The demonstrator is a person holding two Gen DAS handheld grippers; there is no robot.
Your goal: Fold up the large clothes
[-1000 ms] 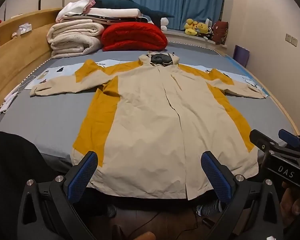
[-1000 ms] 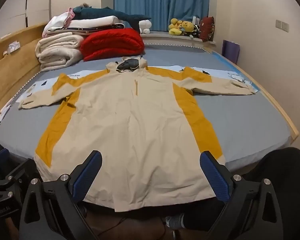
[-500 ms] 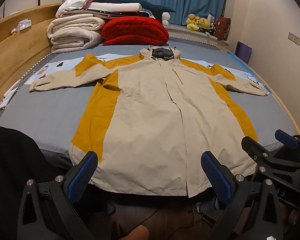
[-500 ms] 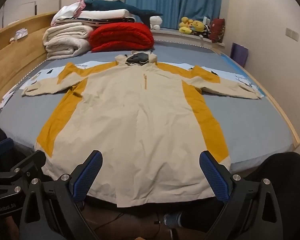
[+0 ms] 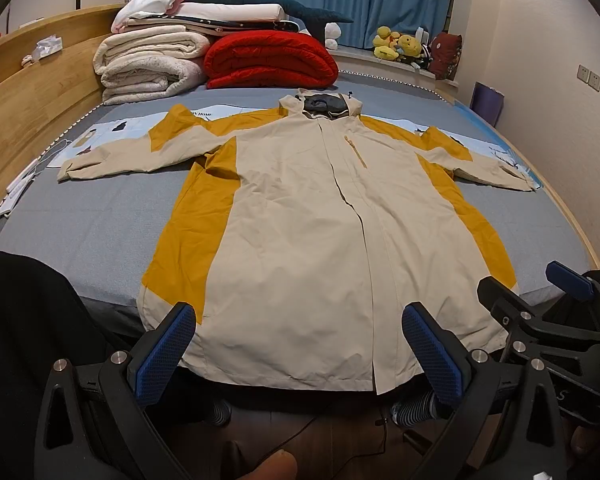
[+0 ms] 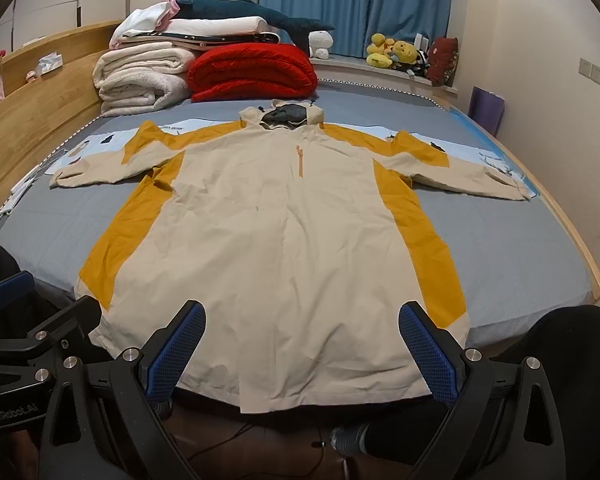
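Note:
A long beige coat with mustard side panels (image 5: 312,216) (image 6: 276,232) lies flat and face up on the grey bed, both sleeves spread sideways and its hood toward the far end. Its hem hangs a little over the near bed edge. My left gripper (image 5: 300,352) stands open just short of the hem, nothing between its blue pads. My right gripper (image 6: 302,348) is open too, level with the hem, and shows at the right of the left wrist view (image 5: 556,320). The left gripper's body shows at the left of the right wrist view (image 6: 24,320).
Folded white blankets (image 5: 152,64) and a red quilt (image 5: 272,60) are stacked at the far end of the bed (image 5: 80,224). A wooden headboard (image 5: 28,92) runs along the left. Plush toys (image 5: 400,46) sit by the blue curtain. A person's dark-clad legs (image 5: 24,320) and striped socks are below.
Both grippers have moved forward and slightly higher toward the coat's hem; the coat fills more of each view. The coat itself has not moved.

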